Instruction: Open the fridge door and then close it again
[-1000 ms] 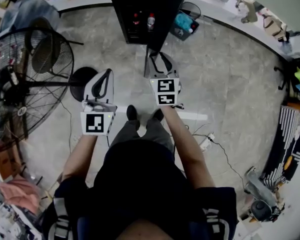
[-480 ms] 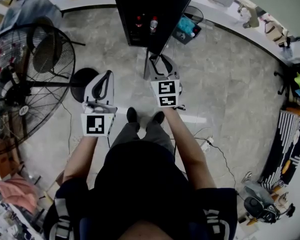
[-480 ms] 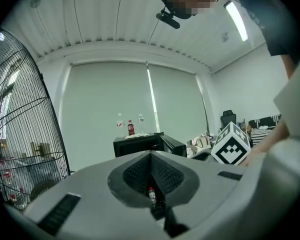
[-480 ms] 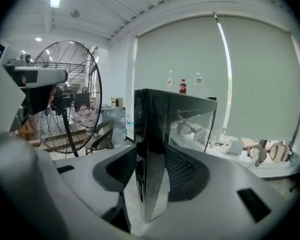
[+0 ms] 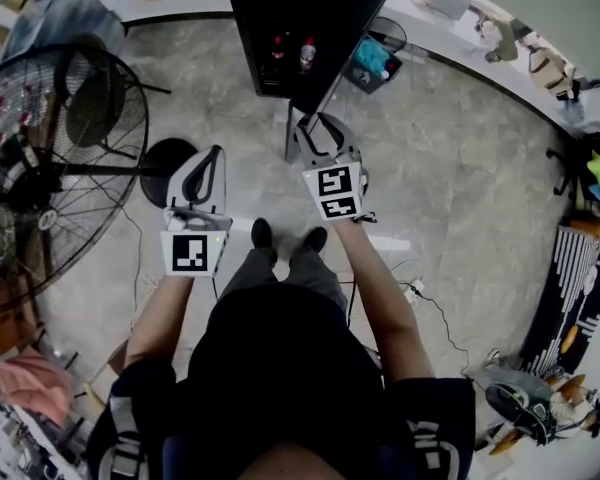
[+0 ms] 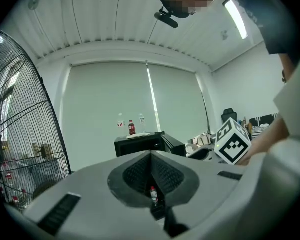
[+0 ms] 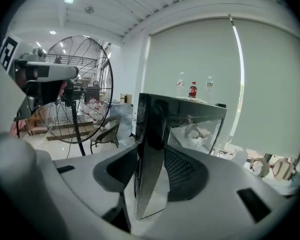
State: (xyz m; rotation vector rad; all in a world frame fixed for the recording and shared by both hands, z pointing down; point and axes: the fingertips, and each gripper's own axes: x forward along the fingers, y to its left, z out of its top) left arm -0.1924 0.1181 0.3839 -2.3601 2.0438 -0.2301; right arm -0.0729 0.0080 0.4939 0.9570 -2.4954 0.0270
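Setting: a lab or workshop room. Evidence: a large pedestal fan (image 5: 50, 168) left of the black fridge (image 5: 310, 8), a cluttered white surface (image 5: 465, 36) to its right, and a power strip with cable (image 5: 413, 289) on the floor in front of it.

Left gripper (image 5: 216, 154) jaws were fully closed, empty, pointing near level. Right gripper (image 5: 314, 126) pointed slightly down, jaws clamped on fridge door (image 7: 152, 134) edge. Both forearms were extended forward.

Soft ceiling strip light (image 6: 235, 16) — heavy fisheye warp, dark corners, foreground perhaps blurred.
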